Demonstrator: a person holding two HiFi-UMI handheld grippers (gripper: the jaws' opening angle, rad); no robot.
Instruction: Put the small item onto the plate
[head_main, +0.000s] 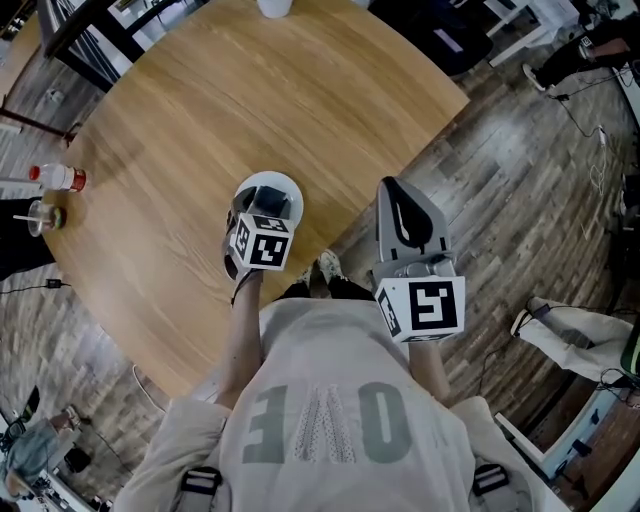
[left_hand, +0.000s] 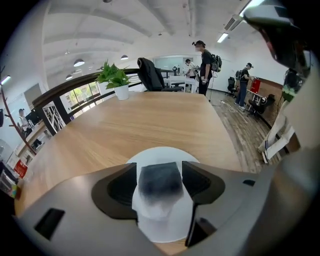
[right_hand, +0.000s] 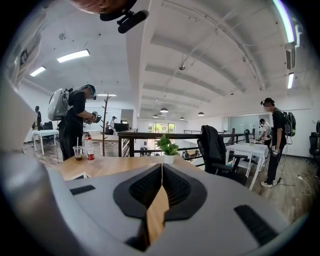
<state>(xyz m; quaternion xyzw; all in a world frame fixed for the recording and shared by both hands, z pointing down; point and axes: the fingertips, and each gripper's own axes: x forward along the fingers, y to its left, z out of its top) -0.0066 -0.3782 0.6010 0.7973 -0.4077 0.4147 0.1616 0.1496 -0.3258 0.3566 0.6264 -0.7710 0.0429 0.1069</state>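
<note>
At the left edge of the head view, a red-capped bottle (head_main: 60, 177) and a cup (head_main: 42, 215) are standing on the round wooden counter (head_main: 250, 110). Near the frame's middle, the left gripper (head_main: 266, 208) is hanging over the white plate (head_main: 292, 188), its jaws pinching the small dark item (left_hand: 160, 179) directly above the plate; whether the item is touching it cannot be told. Further right, the right gripper (head_main: 404, 205) is hovering past the counter's edge above the plank floor (head_main: 520, 180), its jaws pressed together on nothing.
</note>
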